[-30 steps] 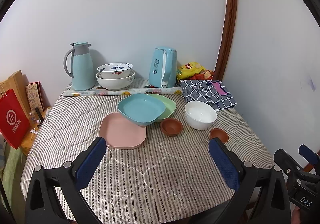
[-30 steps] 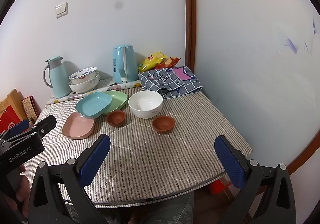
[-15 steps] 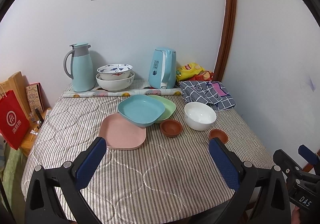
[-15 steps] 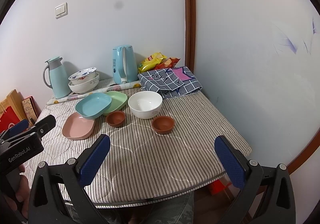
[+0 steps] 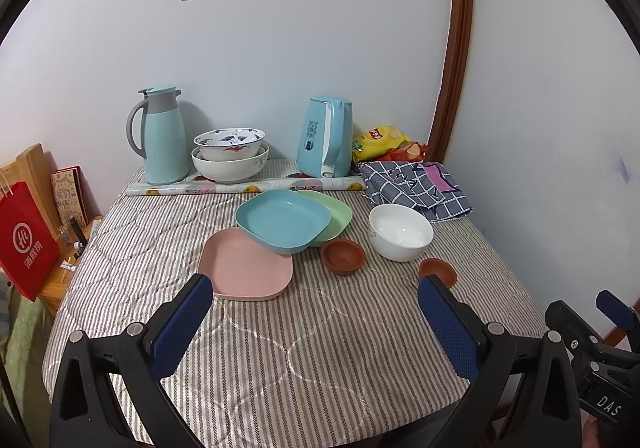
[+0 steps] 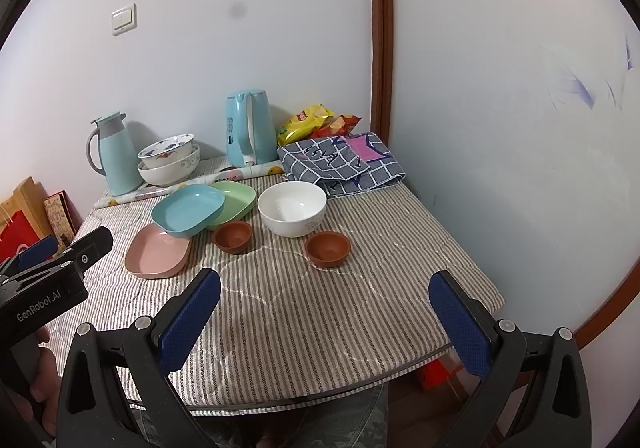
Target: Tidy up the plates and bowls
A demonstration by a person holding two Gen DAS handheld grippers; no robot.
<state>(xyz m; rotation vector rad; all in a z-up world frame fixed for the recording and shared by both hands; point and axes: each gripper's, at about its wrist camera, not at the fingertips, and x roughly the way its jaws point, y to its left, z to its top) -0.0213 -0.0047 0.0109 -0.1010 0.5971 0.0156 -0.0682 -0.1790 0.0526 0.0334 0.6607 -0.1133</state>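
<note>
On the striped tablecloth lie a pink plate (image 5: 245,266) (image 6: 157,253), a blue plate (image 5: 282,219) (image 6: 188,210) resting partly on it and on a green plate (image 5: 335,210) (image 6: 236,198). A white bowl (image 5: 401,226) (image 6: 292,208) and two small brown bowls (image 5: 343,256) (image 5: 437,272) (image 6: 232,235) (image 6: 327,247) stand to their right. Two patterned bowls (image 5: 230,154) (image 6: 169,160) are stacked at the back. My left gripper (image 5: 316,312) hangs open above the near table. My right gripper (image 6: 325,306) is open too, nearer the front edge. Both hold nothing.
A teal thermos jug (image 5: 162,134), a blue kettle (image 5: 326,136), a rolled mat (image 5: 244,186), snack bags (image 5: 380,140) and a checked cloth (image 5: 412,184) line the back. A red bag (image 5: 24,240) stands left of the table. The wall (image 6: 520,128) runs along the right edge.
Both grippers have barely shifted; the left view has drifted slightly. No dish has moved and both grippers stay open.
</note>
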